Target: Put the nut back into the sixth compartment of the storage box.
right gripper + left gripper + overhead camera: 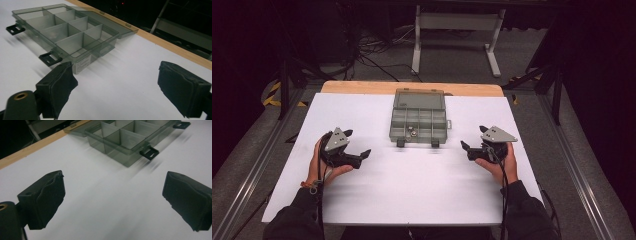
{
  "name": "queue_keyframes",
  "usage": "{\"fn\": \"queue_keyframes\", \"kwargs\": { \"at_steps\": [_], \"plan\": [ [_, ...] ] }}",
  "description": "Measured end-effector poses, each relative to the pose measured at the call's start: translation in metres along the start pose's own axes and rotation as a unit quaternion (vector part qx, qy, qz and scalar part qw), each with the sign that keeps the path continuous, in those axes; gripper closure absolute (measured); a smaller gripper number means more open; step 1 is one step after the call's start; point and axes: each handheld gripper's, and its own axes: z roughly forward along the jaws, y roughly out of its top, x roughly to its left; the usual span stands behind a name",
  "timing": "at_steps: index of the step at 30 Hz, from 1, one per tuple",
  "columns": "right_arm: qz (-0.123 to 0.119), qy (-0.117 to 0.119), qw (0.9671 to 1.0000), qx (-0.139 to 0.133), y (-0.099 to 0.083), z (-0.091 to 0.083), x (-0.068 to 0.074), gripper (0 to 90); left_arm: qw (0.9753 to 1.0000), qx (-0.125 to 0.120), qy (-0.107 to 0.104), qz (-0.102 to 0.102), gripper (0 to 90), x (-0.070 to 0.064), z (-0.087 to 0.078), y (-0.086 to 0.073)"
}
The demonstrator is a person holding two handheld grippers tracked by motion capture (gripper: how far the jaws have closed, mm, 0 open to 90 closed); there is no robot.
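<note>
From the high view, an open grey box [419, 120] sits on the white tabletop [412, 190] toward the far edge, its lid laid back flat toward the wooden strip [362, 87]. Its two black latches [401, 143] face the person. One small thing lies in a near compartment, too small to tell what it is. The left claw [358, 147] rests low on the left side, held in a hand [324, 167], jaws spread wide and holding nothing. The right claw [472, 141] is on the right side, in the other hand [499, 167], also spread wide and empty. Both claws are well apart from the box, one on either side of it.

In the left gripper view, the two black jaws stand far apart over bare tabletop, nothing between them. The box [130, 142] lies ahead, upper right, its dividers showing and a latch [149, 152] sticking out toward the camera.

In the right gripper view, the jaws again stand wide with only tabletop between. The box [67, 32] lies ahead at upper left, its lid [117, 22] flat beyond it, two latches [50, 59] on the near wall.
</note>
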Motion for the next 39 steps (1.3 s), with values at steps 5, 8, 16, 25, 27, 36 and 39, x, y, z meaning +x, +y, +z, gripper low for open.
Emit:
{"fn": "queue_keyframes", "kwargs": {
  "at_steps": [5, 8, 16, 25, 27, 36, 39],
  "plan": [
    [0.000, -0.007, 1.0000, 0.005, -0.002, 0.009, -0.003, 14.8, 1.0000, 0.002, -0.004, 0.003, 7.9, 0.001, 0.009, 0.001],
    [0.012, -0.004, 0.9999, 0.009, 0.002, 0.014, -0.004, 13.7, 1.0000, 0.000, -0.004, 0.008, 7.9, 0.002, 0.015, 0.009],
    [0.041, -0.019, 0.9990, -0.007, 0.032, 0.021, -0.020, 13.9, 0.9997, 0.004, 0.000, 0.023, 9.5, 0.009, 0.024, 0.036],
    [0.053, -0.017, 0.9984, 0.005, 0.038, 0.035, -0.031, 14.2, 0.9997, 0.016, 0.009, 0.017, 10.1, 0.023, 0.042, 0.057],
    [0.050, -0.017, 0.9986, 0.009, 0.039, 0.040, -0.033, 14.3, 0.9996, 0.018, 0.012, 0.019, 9.9, 0.026, 0.045, 0.060],
    [0.036, 0.010, 0.9986, 0.037, 0.044, 0.063, -0.033, 22.1, 0.9995, 0.021, 0.020, 0.014, 11.8, 0.037, 0.056, 0.070],
    [0.035, 0.012, 0.9984, 0.043, 0.045, 0.068, -0.034, 22.2, 0.9993, 0.028, 0.020, 0.012, 12.6, 0.042, 0.063, 0.073]
  ]
}}
